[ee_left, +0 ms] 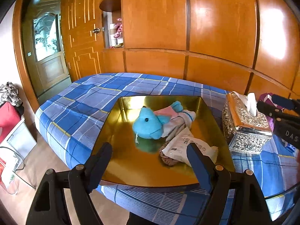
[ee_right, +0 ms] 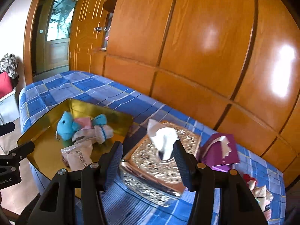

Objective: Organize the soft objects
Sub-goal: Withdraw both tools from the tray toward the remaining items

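Tissue box (ee_right: 165, 161) beside gold tray (ee_left: 131, 161) | purple box (ee_right: 219, 151) behind | left tool (ee_left: 150, 155) released, empty | right tool (ee_right: 148, 153) released, empty

The right claw (ee_right: 148, 159) stood with its jaws apart over a silver embossed tissue box (ee_right: 159, 166) on the blue plaid bed (ee_right: 105, 88), nothing gripped between them, a white tissue (ee_right: 165, 136) standing up from the box slot. Left of the box lay a gold tray (ee_right: 43, 150) holding a blue plush toy (ee_right: 64, 126), a white sock (ee_right: 102, 131) and a printed white packet (ee_right: 78, 156). A purple tissue box (ee_right: 219, 151) sat just right of the silver one, and the left claw (ee_right: 11, 150) showed at the left edge.
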`<control>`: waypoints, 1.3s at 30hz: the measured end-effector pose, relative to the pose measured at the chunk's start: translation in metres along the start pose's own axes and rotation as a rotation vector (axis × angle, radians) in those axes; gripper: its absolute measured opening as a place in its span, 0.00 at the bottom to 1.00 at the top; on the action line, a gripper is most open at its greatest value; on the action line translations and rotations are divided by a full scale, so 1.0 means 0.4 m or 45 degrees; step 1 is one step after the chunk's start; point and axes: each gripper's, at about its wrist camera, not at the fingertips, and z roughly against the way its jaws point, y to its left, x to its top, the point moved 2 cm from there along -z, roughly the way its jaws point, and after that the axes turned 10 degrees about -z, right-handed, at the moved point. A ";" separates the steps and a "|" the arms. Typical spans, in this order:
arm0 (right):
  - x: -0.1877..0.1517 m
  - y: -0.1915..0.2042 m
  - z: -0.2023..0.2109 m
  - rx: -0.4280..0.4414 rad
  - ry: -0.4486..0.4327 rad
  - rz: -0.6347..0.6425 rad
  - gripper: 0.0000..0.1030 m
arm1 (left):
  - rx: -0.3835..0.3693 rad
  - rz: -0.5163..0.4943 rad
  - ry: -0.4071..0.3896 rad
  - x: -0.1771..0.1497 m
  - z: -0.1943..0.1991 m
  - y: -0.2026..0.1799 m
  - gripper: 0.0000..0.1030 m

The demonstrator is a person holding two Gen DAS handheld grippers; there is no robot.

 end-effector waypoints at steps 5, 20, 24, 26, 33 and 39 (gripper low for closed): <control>0.000 -0.038 0.021 -0.035 -0.032 -0.011 0.55 | -0.034 -0.040 -0.021 0.017 0.013 -0.033 0.80; -0.013 -0.206 0.041 -0.174 -0.053 -0.123 0.55 | -0.162 -0.197 -0.081 0.072 0.051 -0.168 0.80; -0.030 -0.312 0.035 -0.265 -0.025 -0.186 0.55 | -0.244 -0.275 -0.114 0.101 0.069 -0.238 0.80; -0.047 -0.377 0.034 -0.322 0.000 -0.229 0.55 | -0.294 -0.312 -0.125 0.112 0.076 -0.276 0.80; -0.122 -0.670 0.049 -0.542 0.097 -0.478 0.55 | -0.475 -0.486 -0.166 0.150 0.103 -0.439 0.80; -0.195 -0.964 0.098 -0.741 0.085 -0.870 0.55 | -0.621 -0.613 -0.165 0.183 0.118 -0.588 0.79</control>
